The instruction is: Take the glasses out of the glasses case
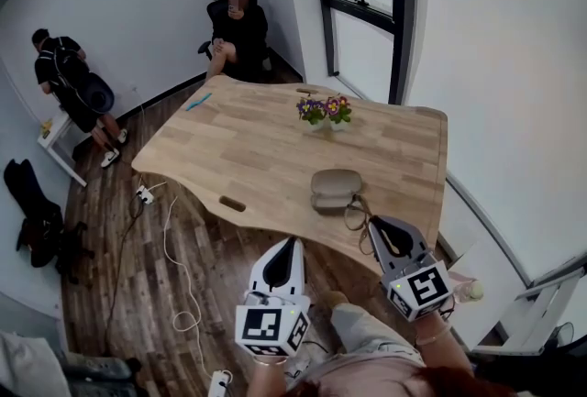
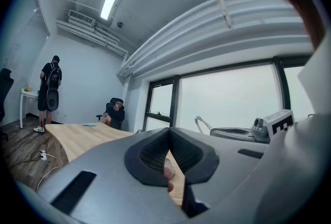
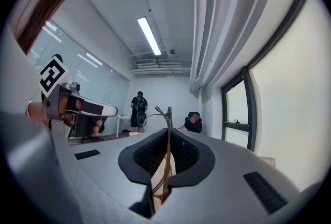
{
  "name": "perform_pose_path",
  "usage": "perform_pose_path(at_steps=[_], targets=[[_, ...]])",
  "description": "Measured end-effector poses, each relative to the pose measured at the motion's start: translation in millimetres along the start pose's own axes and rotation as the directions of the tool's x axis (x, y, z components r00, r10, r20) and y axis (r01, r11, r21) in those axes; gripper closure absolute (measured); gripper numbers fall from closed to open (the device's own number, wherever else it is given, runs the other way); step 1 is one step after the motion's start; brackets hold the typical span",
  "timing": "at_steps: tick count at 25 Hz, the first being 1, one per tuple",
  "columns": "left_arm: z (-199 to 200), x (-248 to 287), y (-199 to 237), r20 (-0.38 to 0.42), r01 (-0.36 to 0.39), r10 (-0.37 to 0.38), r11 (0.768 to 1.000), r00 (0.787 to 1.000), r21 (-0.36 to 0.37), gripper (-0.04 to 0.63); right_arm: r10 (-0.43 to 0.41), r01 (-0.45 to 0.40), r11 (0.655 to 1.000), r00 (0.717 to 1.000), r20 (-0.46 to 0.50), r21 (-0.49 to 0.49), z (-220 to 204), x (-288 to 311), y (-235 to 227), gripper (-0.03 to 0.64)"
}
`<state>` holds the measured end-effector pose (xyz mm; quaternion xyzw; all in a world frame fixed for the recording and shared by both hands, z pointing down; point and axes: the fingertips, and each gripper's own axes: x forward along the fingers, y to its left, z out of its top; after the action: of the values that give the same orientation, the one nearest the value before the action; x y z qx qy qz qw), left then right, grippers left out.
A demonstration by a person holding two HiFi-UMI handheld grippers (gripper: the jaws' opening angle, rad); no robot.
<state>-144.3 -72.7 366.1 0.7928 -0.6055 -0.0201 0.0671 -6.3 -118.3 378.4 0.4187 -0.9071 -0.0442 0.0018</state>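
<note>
The beige glasses case (image 1: 334,187) lies open near the front edge of the wooden table (image 1: 257,148). Thin-framed glasses (image 1: 357,215) hang just right of the case, over the table's edge, with my right gripper (image 1: 372,222) shut on them. In the right gripper view the wire frame (image 3: 166,135) stands pinched upright between the jaws of that gripper (image 3: 167,132). My left gripper (image 1: 294,242) is held below the table's front edge, apart from the case; in its own view the gripper (image 2: 169,131) is shut on nothing.
A small vase of flowers (image 1: 324,111) stands mid-table, a blue pen (image 1: 197,101) at the far left corner. One person sits in a chair (image 1: 237,28) beyond the table, another stands at the left (image 1: 69,79). Cables and a power strip (image 1: 145,194) lie on the floor.
</note>
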Motion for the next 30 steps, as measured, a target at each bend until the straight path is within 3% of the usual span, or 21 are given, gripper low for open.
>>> perform_pose_path(at_steps=[30], targets=[[-6, -47, -50, -0.006, 0.047, -0.047, 0.999, 0.999, -0.004, 0.595, -0.037, 0.036, 0.999, 0.999, 0.018, 0.016, 15, -71, 16, 0.603]])
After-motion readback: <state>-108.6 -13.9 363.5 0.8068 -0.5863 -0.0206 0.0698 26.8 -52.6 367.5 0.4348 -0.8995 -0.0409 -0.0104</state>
